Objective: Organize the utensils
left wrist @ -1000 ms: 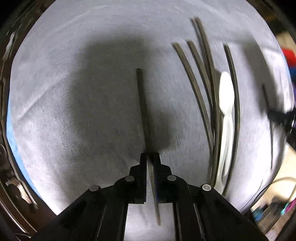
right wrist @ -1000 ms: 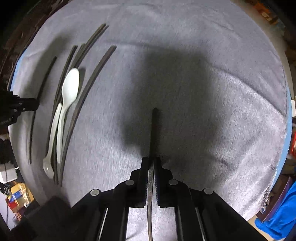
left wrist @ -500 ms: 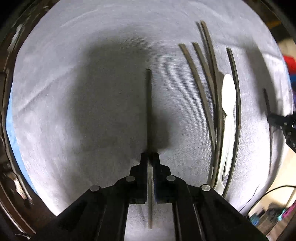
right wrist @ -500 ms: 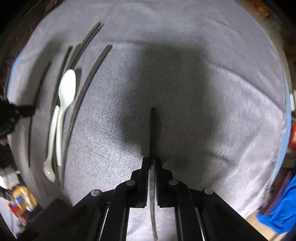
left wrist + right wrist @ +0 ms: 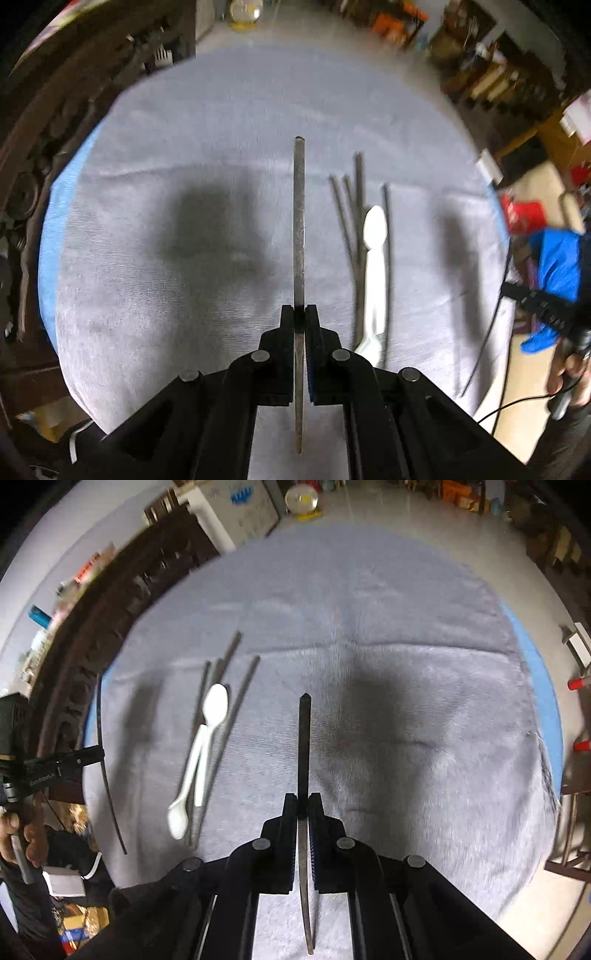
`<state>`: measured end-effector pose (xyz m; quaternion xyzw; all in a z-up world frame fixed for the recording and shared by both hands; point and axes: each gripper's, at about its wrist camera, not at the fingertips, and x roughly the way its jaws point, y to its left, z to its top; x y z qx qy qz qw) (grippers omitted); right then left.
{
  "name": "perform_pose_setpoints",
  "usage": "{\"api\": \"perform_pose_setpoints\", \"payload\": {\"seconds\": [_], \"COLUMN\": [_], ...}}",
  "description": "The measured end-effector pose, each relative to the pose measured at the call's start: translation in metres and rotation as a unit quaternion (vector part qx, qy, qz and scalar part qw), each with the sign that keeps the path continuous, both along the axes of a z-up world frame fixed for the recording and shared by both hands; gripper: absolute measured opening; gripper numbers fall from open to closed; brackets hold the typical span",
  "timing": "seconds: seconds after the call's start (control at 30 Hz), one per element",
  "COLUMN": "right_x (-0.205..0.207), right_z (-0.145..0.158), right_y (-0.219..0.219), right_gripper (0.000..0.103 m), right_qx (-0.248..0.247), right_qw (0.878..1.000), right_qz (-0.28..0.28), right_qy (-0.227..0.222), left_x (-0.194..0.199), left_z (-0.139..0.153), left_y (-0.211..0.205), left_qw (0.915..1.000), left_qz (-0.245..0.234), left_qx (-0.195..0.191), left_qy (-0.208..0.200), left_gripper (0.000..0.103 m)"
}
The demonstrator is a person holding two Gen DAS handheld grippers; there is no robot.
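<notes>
A dark chopstick is held off the grey cloth by my left gripper, which is shut on it. My right gripper is shut on a second dark chopstick, also off the cloth. Several more dark chopsticks lie in a loose bundle on the cloth with a white spoon. In the right wrist view that bundle holds two white spoons lying head to tail. Each camera catches the other gripper at the frame edge, clamped on its stick.
The cloth covers a round table with a blue underlay showing at the rim. Dark carved wooden furniture stands along the left. Boxes and clutter crowd the floor beyond. A hand and a cable are at the right edge.
Both grippers have lifted away from the cloth with their chopsticks still clamped and tilted forward. The table now looks smaller and the room beyond it has come into view.
</notes>
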<state>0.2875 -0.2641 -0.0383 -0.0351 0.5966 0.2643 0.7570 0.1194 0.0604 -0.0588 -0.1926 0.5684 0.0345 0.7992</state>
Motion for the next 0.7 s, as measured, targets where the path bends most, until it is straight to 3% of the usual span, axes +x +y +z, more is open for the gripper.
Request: {"api": "perform_pose_setpoints", "payload": {"seconds": [0.17,0.47,0.7], "right_x": [-0.022,-0.053,-0.087], "right_z": [0.023,0.068,0.112], "right_y": [-0.023,-0.049,-0.06], "right_gripper": [0.007,0.007,0.007], "right_qx": [0.049,0.104,0.204], "right_qw": [0.998,0.989,0.968], "right_qz": [-0.031,-0.06,-0.073], "right_qy": [-0.035,-0.084,-0.125], "left_x": [-0.028,-0.068,-0.1], "left_z": [0.031,0.077,0.113], "left_y": [-0.007,-0.013,-0.02], "left_qw": [0.997,0.9858,0.9709], "left_qz": [0.028,0.061,0.079], "left_qx": [-0.015,-0.037,-0.052], "left_qy": [-0.07,-0.152,-0.22], "left_gripper": [0.005,0.005,0.005]}}
